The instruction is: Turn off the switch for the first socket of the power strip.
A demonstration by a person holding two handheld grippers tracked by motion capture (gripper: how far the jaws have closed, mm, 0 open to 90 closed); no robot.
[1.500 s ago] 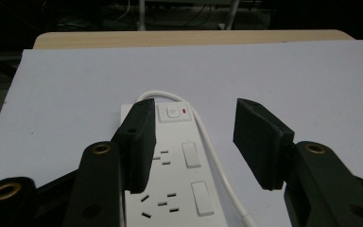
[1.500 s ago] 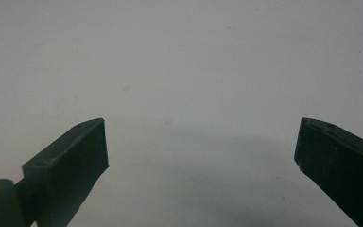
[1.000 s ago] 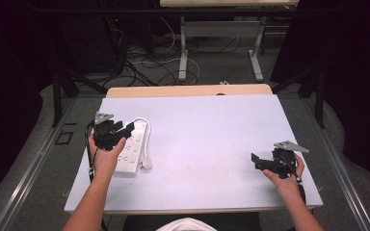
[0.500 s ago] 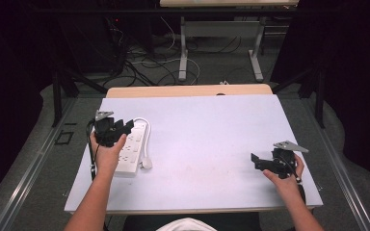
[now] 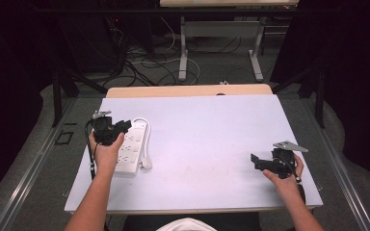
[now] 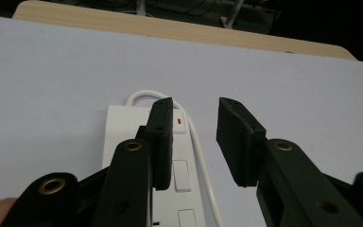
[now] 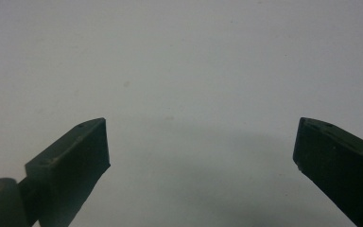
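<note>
A white power strip (image 5: 131, 148) lies at the left of the white table (image 5: 202, 130), its cable (image 5: 147, 144) looping round its far end. My left gripper (image 5: 123, 126) hovers over the strip's far end. In the left gripper view the strip (image 6: 123, 119), its red switch light (image 6: 178, 121) and the cable (image 6: 201, 142) lie below my left gripper (image 6: 196, 106). Its jaws have just been closing, a gap still stands between them, and nothing is pinched. My right gripper (image 5: 254, 161) rests near the table's right front, open wide (image 7: 201, 137) over bare tabletop.
A wooden tabletop edge (image 5: 188, 90) borders the far side of the white surface. Beyond it on the floor are tangled cables (image 5: 144, 62) and the metal legs of another desk (image 5: 183, 48). Dark curtains close in both sides.
The left gripper's jaws stand closer together than in the earlier frames, with the hand barely shifted over the strip. The right hand and its gripper have not moved.
</note>
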